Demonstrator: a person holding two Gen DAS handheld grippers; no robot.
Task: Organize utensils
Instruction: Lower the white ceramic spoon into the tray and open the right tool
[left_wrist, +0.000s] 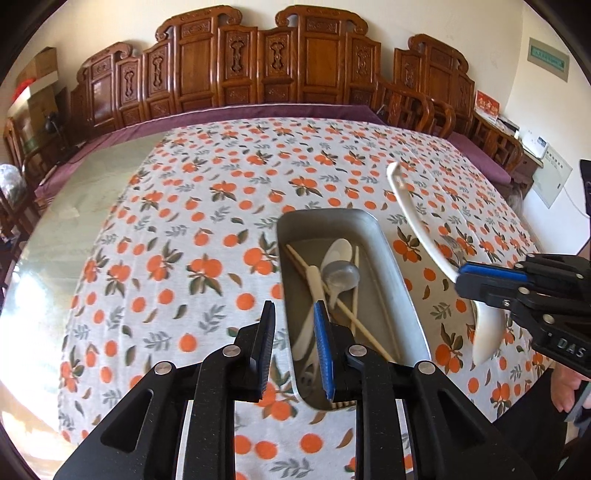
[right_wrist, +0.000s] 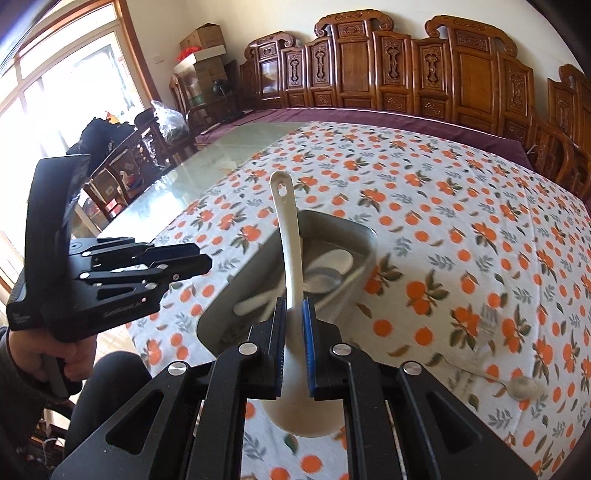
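Note:
A metal tray (left_wrist: 402, 280) (right_wrist: 354, 229) sits on the orange-print tablecloth and holds white spoons (left_wrist: 338, 251), a metal spoon (left_wrist: 341, 277) and chopsticks (left_wrist: 299, 260). My right gripper (right_wrist: 293, 306) (left_wrist: 461, 280) is shut on a large white ladle (right_wrist: 290, 251) (left_wrist: 413, 218), held above the cloth just right of the tray, handle pointing away. My left gripper (left_wrist: 293, 310) is open and empty over the tray's near left rim; it also shows in the right wrist view (right_wrist: 199, 258). A metal fork (right_wrist: 487, 325) and a metal spoon (right_wrist: 521, 387) lie on the cloth at right.
The tablecloth (left_wrist: 207, 229) covers part of a glass-topped table (left_wrist: 81, 206). Carved wooden chairs (left_wrist: 258, 62) line the far side. Boxes (right_wrist: 203, 48) and a window (right_wrist: 55, 74) are at the left of the room.

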